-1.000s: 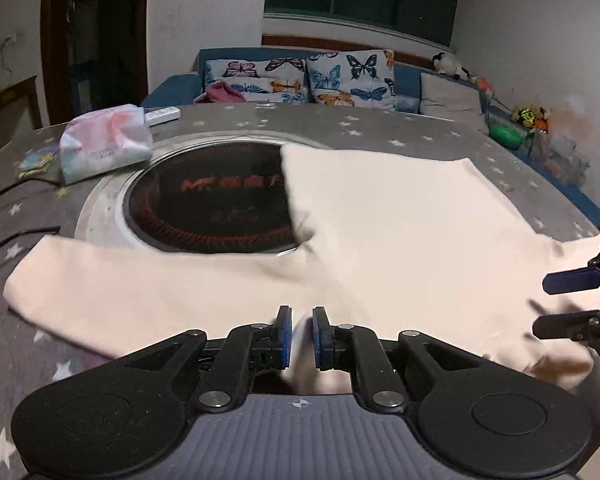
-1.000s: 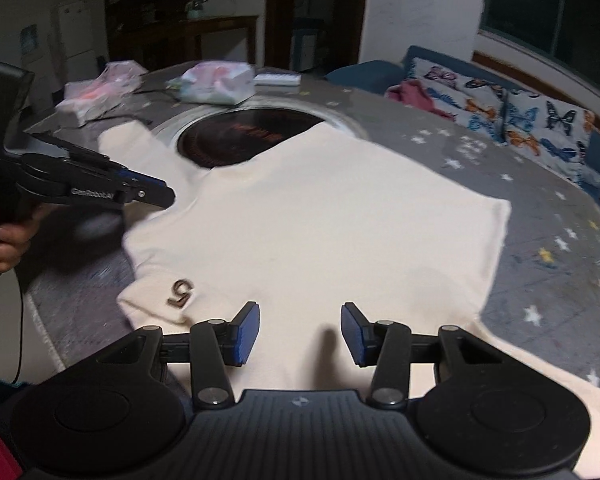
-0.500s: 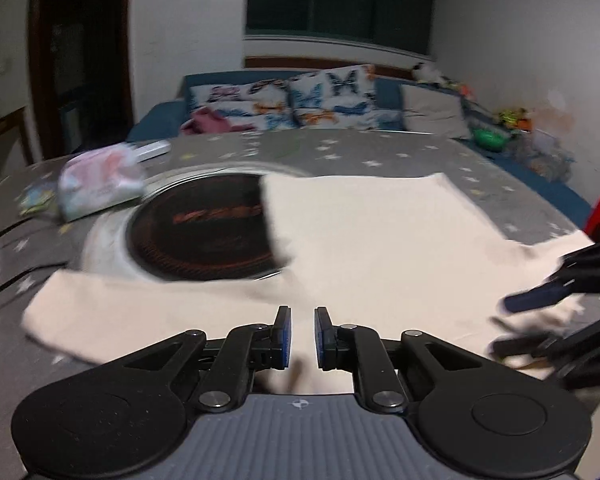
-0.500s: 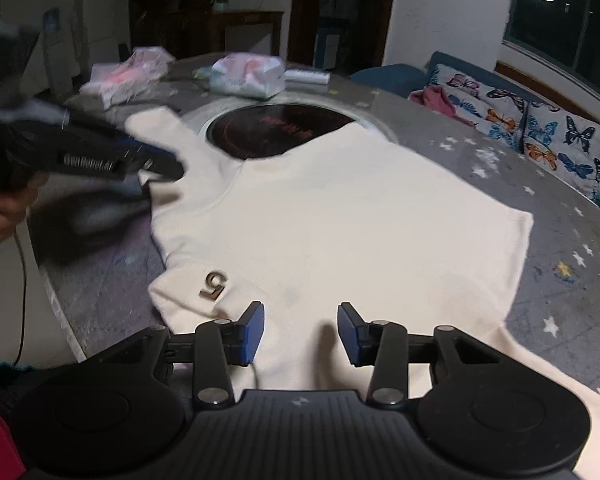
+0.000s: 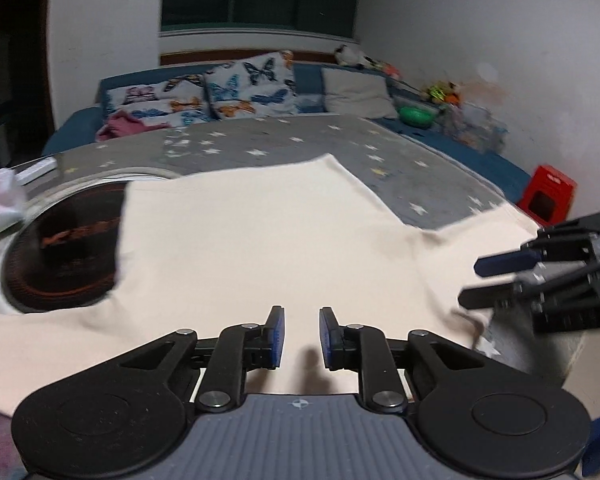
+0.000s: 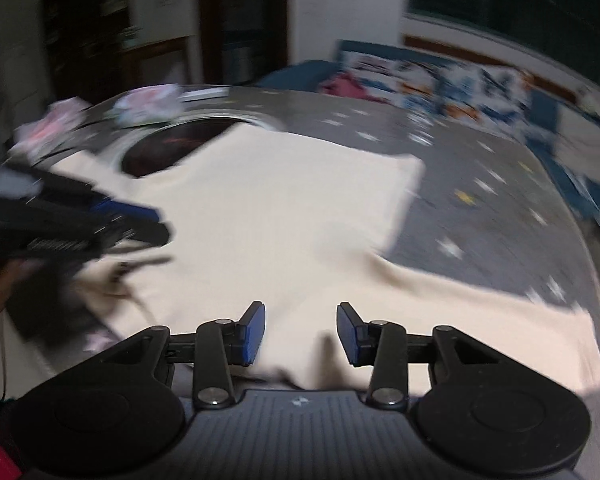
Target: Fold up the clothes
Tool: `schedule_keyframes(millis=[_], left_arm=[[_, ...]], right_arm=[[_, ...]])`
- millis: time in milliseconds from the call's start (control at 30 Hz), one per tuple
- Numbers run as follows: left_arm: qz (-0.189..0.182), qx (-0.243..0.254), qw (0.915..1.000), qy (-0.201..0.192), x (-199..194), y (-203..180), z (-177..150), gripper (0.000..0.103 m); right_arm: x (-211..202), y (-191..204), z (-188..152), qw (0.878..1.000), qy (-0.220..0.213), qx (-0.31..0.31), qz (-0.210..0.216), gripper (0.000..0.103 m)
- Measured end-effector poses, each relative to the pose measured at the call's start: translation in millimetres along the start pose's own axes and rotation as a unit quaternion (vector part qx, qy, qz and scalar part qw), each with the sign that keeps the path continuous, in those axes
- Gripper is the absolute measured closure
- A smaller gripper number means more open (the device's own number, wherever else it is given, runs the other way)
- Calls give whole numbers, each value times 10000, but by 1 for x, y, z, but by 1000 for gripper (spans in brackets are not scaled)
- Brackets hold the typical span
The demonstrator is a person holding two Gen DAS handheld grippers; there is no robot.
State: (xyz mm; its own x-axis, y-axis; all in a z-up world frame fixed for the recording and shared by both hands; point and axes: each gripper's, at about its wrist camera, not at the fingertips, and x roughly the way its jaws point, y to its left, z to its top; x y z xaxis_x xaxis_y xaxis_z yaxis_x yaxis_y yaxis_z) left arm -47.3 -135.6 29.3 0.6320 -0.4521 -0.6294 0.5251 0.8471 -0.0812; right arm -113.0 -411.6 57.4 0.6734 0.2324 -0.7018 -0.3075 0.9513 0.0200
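Two tools (image 5: 301, 334) (image 6: 301, 334) nr shirt (image 5: 260, 240) hem, unclamped

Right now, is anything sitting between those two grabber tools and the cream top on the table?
Nothing visible: the left gripper and right gripper both hover right over the cream top, jaws apart.

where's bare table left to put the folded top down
Bare starred cloth lies beyond the cream top's far hem, toward the sofa, and in the wedge between the body and the right sleeve. Crowded: the round burner side, with tissue packs behind it, and the near edge under both grippers.
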Motion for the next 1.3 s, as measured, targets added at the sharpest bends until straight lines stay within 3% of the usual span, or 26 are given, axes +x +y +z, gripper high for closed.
schedule_keyframes(millis=[200,333,667,900,1133,1200,1300], left_arm=[[-156,212,9996,130,7,-19,-1,81],[-296,349,9989,51,8,-34,5,69],[-617,712,9954,198,31,-74,9,69],[-581,789,9949,238,36,-79,5,66],[-509,787,9953,233,36,-79,7,62],[-503,784,9954,220,35,-78,7,61],[-462,749,9960,179,33,-76,10,59]], right_arm=[[-1,-21,-16,9993,199,145,-265,63],[-8,-34,-20,9987,96,283,-424,63],[-16,-86,-36,9897,62,942,-1076,64],[-26,-141,-42,9659,-186,1824,-1826,63],[-16,-167,-52,9502,-309,2416,-1945,63],[-15,-167,-53,9484,-350,2443,-1991,65],[-14,-166,-52,9475,-383,2429,-2046,86]])
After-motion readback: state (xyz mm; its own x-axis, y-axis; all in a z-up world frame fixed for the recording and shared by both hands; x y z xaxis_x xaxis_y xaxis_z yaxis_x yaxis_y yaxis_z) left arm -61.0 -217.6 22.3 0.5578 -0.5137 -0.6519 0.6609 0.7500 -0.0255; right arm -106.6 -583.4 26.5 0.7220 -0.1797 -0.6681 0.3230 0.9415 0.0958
